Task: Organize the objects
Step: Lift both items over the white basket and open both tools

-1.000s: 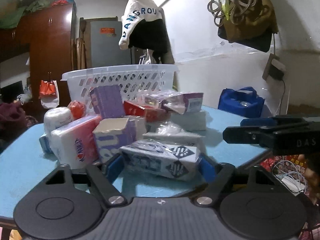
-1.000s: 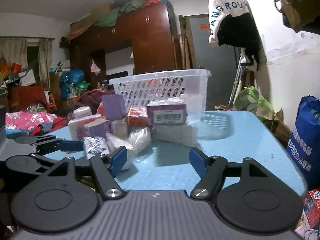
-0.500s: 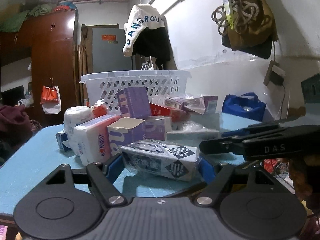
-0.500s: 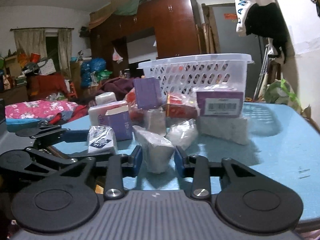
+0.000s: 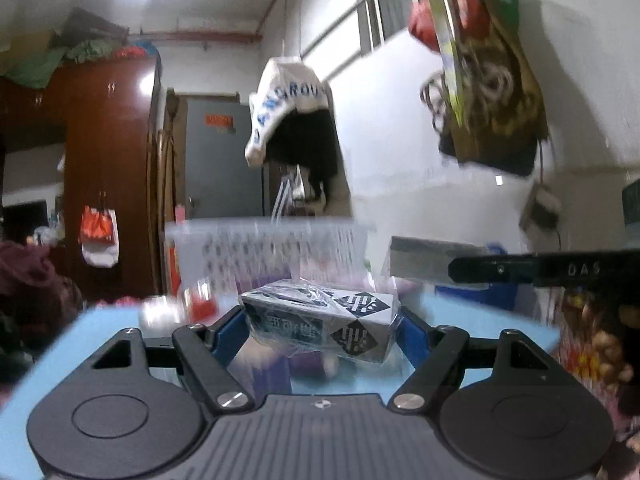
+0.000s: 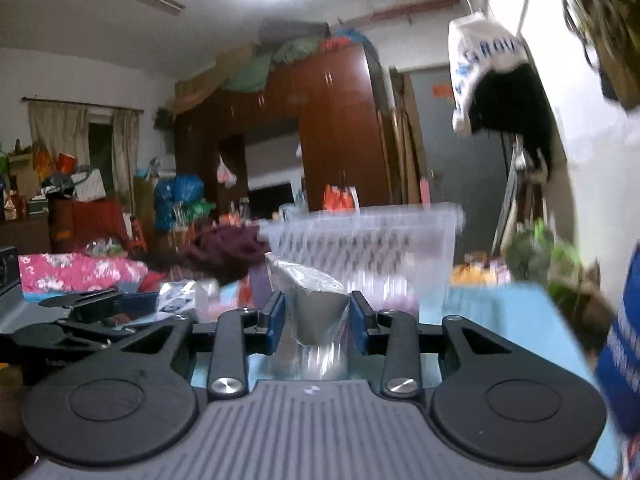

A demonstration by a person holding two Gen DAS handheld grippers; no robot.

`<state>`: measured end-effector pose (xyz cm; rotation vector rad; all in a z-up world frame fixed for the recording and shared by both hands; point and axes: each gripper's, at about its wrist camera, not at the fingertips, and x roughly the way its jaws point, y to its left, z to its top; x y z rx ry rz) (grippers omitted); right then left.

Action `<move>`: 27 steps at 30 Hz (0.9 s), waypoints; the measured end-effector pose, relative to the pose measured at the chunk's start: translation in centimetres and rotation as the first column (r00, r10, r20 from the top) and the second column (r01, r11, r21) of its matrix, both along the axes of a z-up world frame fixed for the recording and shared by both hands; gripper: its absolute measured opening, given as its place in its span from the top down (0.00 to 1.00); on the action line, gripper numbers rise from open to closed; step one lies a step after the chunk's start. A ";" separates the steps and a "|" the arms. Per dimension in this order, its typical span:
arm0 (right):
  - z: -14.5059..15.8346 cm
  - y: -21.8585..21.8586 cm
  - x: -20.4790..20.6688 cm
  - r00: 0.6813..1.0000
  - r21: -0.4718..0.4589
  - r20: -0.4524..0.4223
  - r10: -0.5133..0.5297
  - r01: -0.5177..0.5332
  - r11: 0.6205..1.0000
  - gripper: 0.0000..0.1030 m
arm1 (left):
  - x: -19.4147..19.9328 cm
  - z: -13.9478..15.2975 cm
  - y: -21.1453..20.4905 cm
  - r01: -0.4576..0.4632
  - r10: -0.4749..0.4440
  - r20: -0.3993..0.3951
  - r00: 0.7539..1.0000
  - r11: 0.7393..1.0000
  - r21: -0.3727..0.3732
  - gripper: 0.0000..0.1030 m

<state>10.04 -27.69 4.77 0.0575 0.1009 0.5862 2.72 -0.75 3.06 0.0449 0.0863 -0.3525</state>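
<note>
My left gripper (image 5: 318, 326) is shut on a plastic-wrapped black-and-white box (image 5: 320, 320), held lengthwise between the blue pads and lifted above the blue table (image 5: 480, 320). In the right wrist view my right gripper (image 6: 316, 318) is shut on a grey packet in clear wrap (image 6: 314, 312), also raised off the table (image 6: 500, 312). The white slotted basket (image 5: 272, 252) (image 6: 360, 240) stands just beyond both grippers. The right gripper (image 5: 540, 268) with its packet shows at the right of the left wrist view; the left gripper (image 6: 108, 304) shows at the left of the right wrist view.
Blurred red, white and purple packs (image 5: 196, 304) lie on the table before the basket. A wooden wardrobe (image 6: 332, 132) stands behind, and a white and black garment (image 5: 292, 112) and bags (image 5: 488, 80) hang on the right wall. A blue bag (image 6: 624, 344) sits at the right.
The right gripper closed on the grey wrapped packet and lifted it. The left gripper rose with the black-and-white box, so the pile of packs dropped low in view.
</note>
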 end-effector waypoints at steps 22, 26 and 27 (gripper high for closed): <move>7.1 5.5 13.1 0.987 -0.168 0.017 -0.157 0.158 0.973 0.00 | 20.9 9.7 2.1 -0.142 0.112 -0.277 0.954 0.986 -0.090 0.05; 4.0 2.8 8.8 0.990 -0.102 -0.009 -0.138 0.136 0.985 0.00 | 14.3 8.5 3.5 -0.106 0.078 -0.213 0.974 0.987 -0.123 0.04; 2.6 2.4 7.6 0.988 -0.097 -0.014 -0.154 0.152 0.984 0.00 | 12.4 7.8 3.8 -0.109 0.082 -0.203 0.976 0.986 -0.125 0.04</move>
